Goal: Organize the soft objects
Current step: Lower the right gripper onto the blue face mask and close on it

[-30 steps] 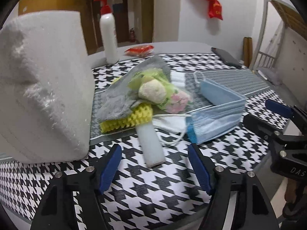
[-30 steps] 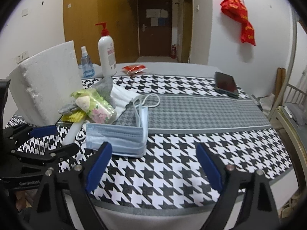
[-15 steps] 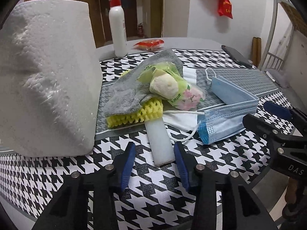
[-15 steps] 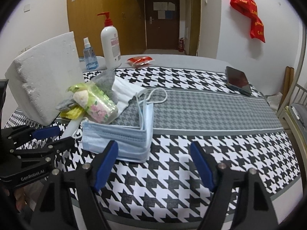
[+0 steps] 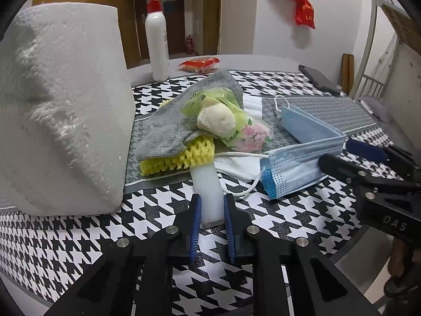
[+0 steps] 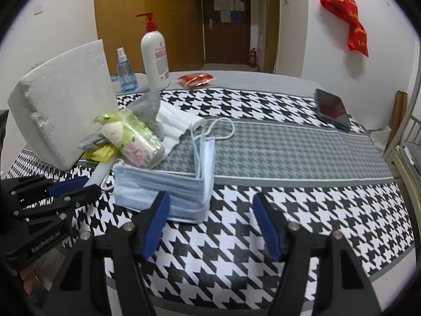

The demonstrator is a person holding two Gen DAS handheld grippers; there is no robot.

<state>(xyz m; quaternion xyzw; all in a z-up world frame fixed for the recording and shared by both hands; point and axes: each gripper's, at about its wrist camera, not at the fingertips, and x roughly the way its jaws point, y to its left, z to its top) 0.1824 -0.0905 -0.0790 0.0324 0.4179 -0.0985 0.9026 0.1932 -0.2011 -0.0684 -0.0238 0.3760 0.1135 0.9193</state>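
The white foam stick (image 5: 208,197) lies on the tabletop (image 5: 79,239), its far end tucked under the yellow foam net (image 5: 179,158) and the grey cloth (image 5: 171,129), just right of the large white foam block (image 5: 60,110).

The left hand-held gripper (image 5: 210,220) straddles the stick's near end; its jaws are closing, and the pads appear to touch both sides.

The stick is likely light and compressible, so take it near the free end and draw it out gently.

The right hand-held gripper (image 6: 210,223) hovers at the blue mask stack (image 6: 168,192), jaws closing, nothing between them.
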